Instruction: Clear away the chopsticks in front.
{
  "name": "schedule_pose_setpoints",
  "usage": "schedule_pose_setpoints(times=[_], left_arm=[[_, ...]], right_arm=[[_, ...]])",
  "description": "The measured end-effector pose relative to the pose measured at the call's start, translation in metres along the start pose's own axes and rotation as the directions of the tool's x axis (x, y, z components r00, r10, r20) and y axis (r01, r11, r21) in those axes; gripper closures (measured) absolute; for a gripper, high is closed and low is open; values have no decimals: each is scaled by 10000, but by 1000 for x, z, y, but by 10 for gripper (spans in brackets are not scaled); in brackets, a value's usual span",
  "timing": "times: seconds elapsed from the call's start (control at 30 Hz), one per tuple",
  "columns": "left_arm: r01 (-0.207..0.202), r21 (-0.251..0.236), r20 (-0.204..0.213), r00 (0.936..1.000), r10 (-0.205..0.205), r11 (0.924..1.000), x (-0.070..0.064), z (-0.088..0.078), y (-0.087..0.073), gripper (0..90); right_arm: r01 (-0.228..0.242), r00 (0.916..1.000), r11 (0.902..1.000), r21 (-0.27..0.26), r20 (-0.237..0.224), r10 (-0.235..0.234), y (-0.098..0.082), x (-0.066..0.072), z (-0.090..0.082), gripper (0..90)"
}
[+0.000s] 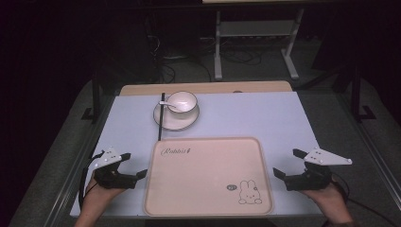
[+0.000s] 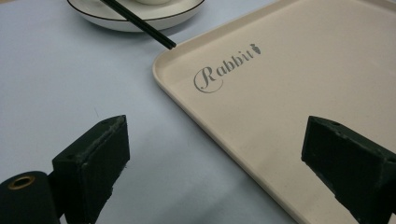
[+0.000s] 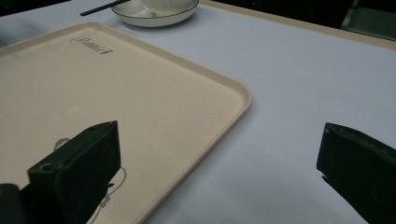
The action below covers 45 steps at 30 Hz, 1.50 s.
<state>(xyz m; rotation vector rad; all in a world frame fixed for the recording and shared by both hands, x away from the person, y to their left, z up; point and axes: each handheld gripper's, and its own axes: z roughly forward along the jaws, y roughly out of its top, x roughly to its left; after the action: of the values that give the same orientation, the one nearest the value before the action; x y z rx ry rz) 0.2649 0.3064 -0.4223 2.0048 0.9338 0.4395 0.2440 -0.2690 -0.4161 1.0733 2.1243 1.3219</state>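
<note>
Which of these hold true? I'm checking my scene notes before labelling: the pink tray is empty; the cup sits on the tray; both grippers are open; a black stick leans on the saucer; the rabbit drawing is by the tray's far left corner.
1. The pink rectangular plastic tray is empty: true.
2. The white cup sits on the tray: false, it sits on a white dark-rimmed saucer beyond it.
3. Left gripper and right gripper are open: true.
4. A thin black stick leans on the saucer: true.
5. Rabbit drawing at far left: false, near right.
</note>
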Motion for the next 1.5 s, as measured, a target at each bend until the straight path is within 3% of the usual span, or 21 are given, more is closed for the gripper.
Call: schedule_pose_setpoints(times=[0.7,1.1,1.2,1.5], left_arm=[[25,170,-21,10000,-24,9999,13,26,25,70],[18,223,-386,9993,-10,9997,26,39,41,70],[169,180,-467,9988,-161,9997,29,41,46,70],[165,206,-533,9985,-154,9997,37,53,62,71]], right_arm=[[-127,9999,9999,-78,26,127,-1,-3,0,0],[-179,9998,9998,-86,48,180,-2,0,-1,0],[-214,9998,9997,-81,57,215,-3,-1,-1,0],[-252,9997,9996,-103,60,253,-3,-1,-2,0]])
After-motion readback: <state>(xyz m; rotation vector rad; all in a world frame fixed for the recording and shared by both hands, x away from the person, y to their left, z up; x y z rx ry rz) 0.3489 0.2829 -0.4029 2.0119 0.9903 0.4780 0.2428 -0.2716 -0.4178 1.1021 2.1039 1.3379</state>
